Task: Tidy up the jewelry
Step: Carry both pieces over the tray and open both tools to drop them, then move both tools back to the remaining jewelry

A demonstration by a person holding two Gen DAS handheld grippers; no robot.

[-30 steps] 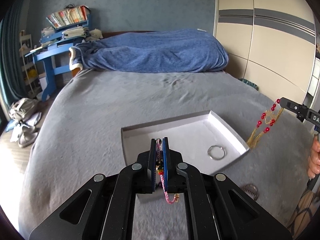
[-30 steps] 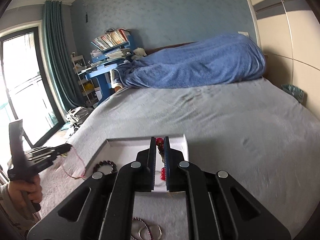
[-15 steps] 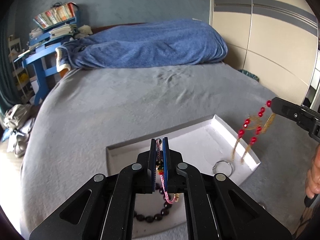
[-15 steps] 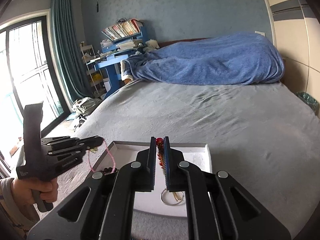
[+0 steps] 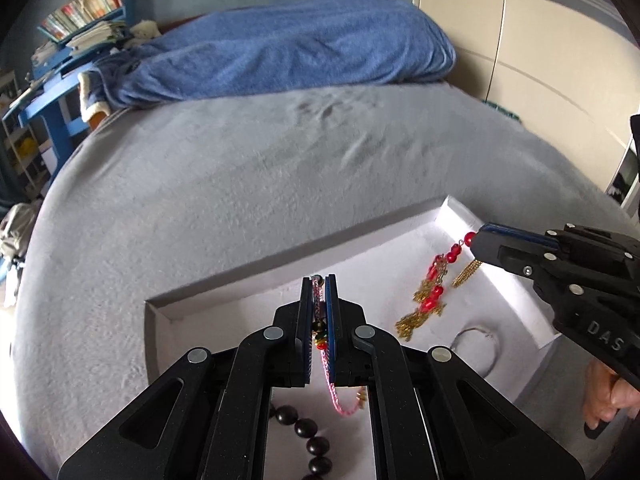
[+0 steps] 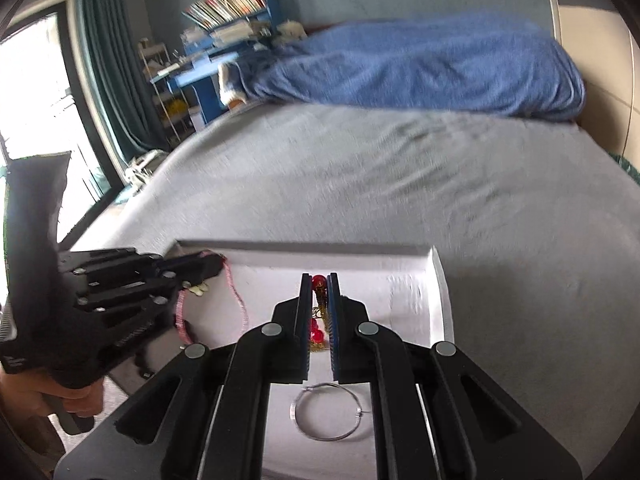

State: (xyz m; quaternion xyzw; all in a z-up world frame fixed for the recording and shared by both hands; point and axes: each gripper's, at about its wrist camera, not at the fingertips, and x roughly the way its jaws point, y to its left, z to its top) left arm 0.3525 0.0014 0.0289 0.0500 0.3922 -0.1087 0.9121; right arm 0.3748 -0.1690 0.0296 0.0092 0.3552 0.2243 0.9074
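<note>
A white shallow tray (image 5: pixel 460 216) (image 6: pixel 436 280) lies on the grey bed. My left gripper (image 5: pixel 319 280) is shut on a pink braided bracelet (image 5: pixel 332 392) and holds it over the tray; the bracelet hangs in a loop in the right wrist view (image 6: pixel 240 304). My right gripper (image 6: pixel 319 278) is shut on a red-bead and gold chain piece (image 5: pixel 430 296), whose lower end rests on the tray floor. In the left wrist view my right gripper (image 5: pixel 478 236) comes in from the right. A silver hoop (image 6: pixel 330 412) and a black bead bracelet (image 5: pixel 308 436) lie in the tray.
The grey bed cover (image 5: pixel 240 168) spreads all round the tray. A rumpled blue blanket (image 5: pixel 288 56) lies at the head of the bed. A blue desk with books (image 6: pixel 224 44) stands at the far left, a cream wardrobe (image 5: pixel 540 40) at the right.
Both grippers have come down and forward over the tray. The red-bead chain, hanging free before, now touches the tray floor. The pink bracelet stays gripped.
</note>
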